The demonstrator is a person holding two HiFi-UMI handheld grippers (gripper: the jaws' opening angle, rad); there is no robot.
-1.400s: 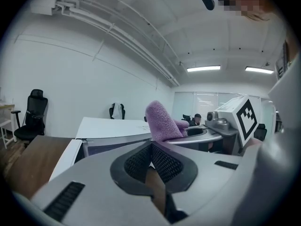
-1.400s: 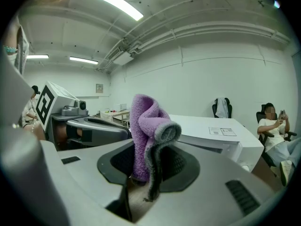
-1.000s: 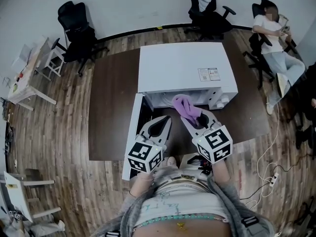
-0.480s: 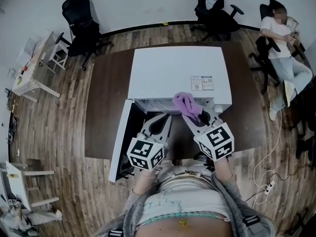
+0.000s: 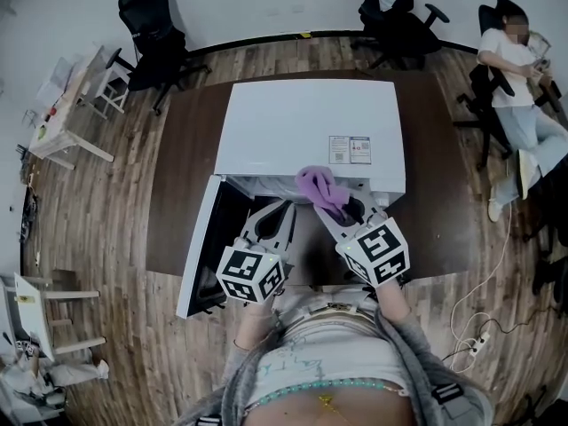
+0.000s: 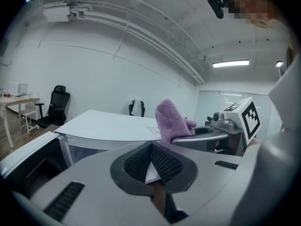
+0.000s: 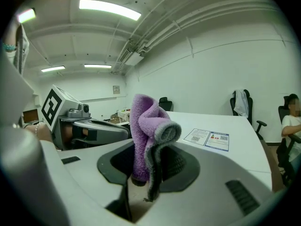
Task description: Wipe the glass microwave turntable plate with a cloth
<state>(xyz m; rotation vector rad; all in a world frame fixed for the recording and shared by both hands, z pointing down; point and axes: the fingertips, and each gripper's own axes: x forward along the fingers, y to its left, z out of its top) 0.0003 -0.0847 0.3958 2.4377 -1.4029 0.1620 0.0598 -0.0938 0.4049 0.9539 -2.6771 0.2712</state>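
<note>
Plainly, the main risk lies with the cloth [image 7: 146, 126]. The right tool [image 7: 145, 149] pinches only its lower part, and the rest stands in a loose purple fold above the jaws. Pushing it hard across glass could drag it out of the grip or let bare jaw tips scrape the surface. The left tool [image 6: 151, 145] has its jaws pressed together on nothing, so it could steady things only by pushing, and a shove might tip the glass off its seat. The open door [image 5: 200, 247] hangs just left of the left tool and could be knocked. The 1 container is the white microwave [image 5: 311, 127] on the desk [image 5: 182, 176], straight ahead of both tools. Its cavity [image 5: 253, 187] is open, yet no view looks inside, so the glass turntable plate, presumably in there, cannot be seen.
</note>
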